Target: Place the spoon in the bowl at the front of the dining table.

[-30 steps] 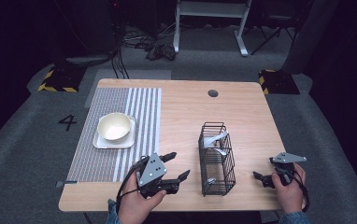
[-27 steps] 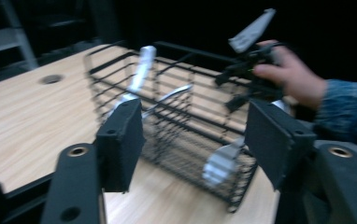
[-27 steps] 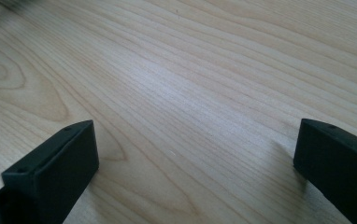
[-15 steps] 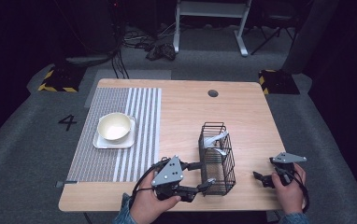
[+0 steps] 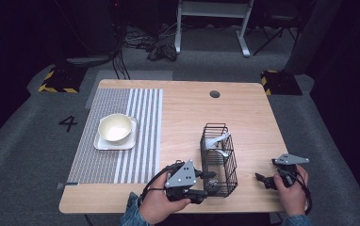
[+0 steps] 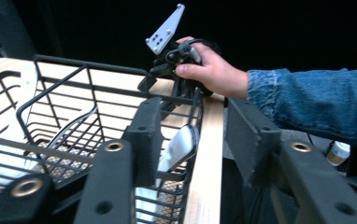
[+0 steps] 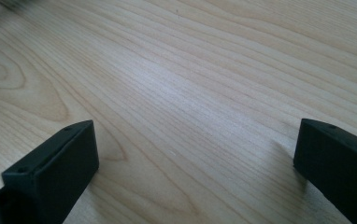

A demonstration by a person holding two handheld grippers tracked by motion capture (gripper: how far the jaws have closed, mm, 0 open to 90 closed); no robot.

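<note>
- The black wire basket (image 5: 219, 160) stands on the wooden table (image 5: 187, 113) near its front edge, at about 5 o'clock from the table's middle, long side running front to back.
- White utensils (image 5: 216, 142) lie inside it; in the left gripper view a white piece (image 6: 179, 144) leans against the near end wall.
- The left gripper (image 5: 205, 186) is at the basket's near left corner, at roughly 7 o'clock from the basket. Its jaws have just been closing and straddle the end wall (image 6: 186, 100), one inside and one outside, with a gap showing on the outer side; I cannot tell whether the inner pad presses on the wire.
- The right gripper (image 5: 261, 179) rests low over bare wood at about 4 o'clock from the basket, well apart from it, jaws spread wide and holding nothing.
- A cream bowl (image 5: 115, 127) sits on a white square plate (image 5: 102, 144) on the striped mat (image 5: 135, 136), at about 10 o'clock from the basket.
</note>
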